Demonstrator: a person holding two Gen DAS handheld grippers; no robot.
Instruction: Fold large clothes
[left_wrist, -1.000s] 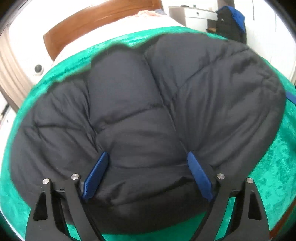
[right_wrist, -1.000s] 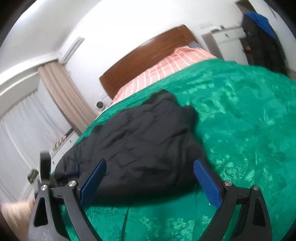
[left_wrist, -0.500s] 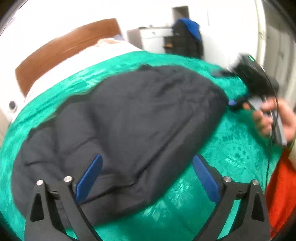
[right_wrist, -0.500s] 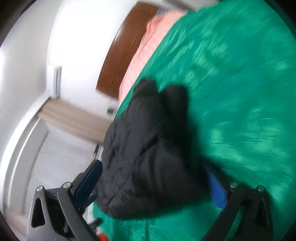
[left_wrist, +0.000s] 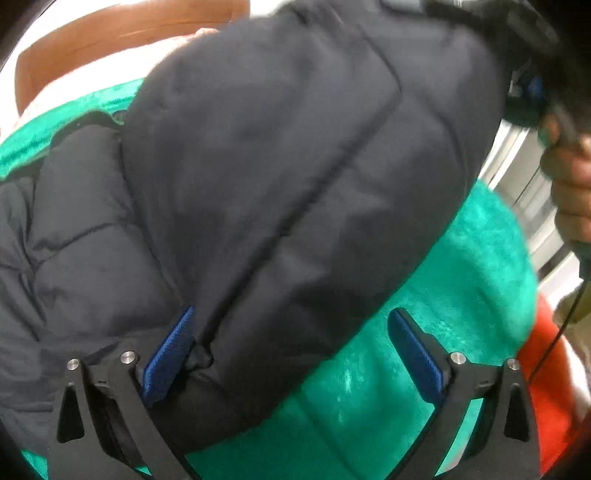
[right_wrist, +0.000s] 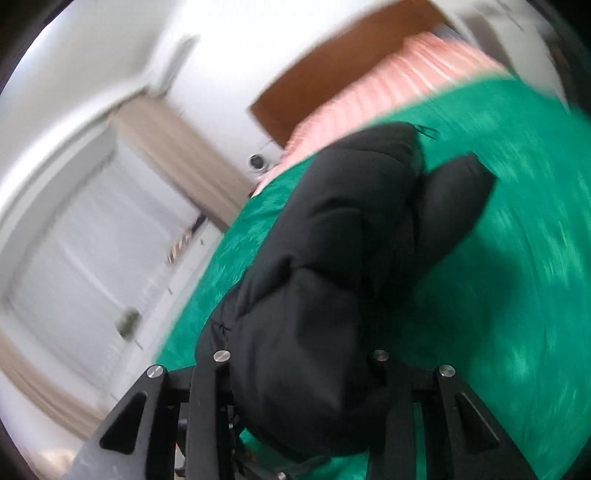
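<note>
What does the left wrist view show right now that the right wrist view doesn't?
Only the left wrist view shows the left gripper, its blue pads spread wide with the jacket's edge lying between them, and the person's right hand at the right edge.

Only the right wrist view shows the right gripper, with a bunched part of the jacket filling the space between its fingers, plus the beige curtain and striped pink sheet.

Both show the dark puffer jacket on the green bedspread and the wooden headboard.
</note>
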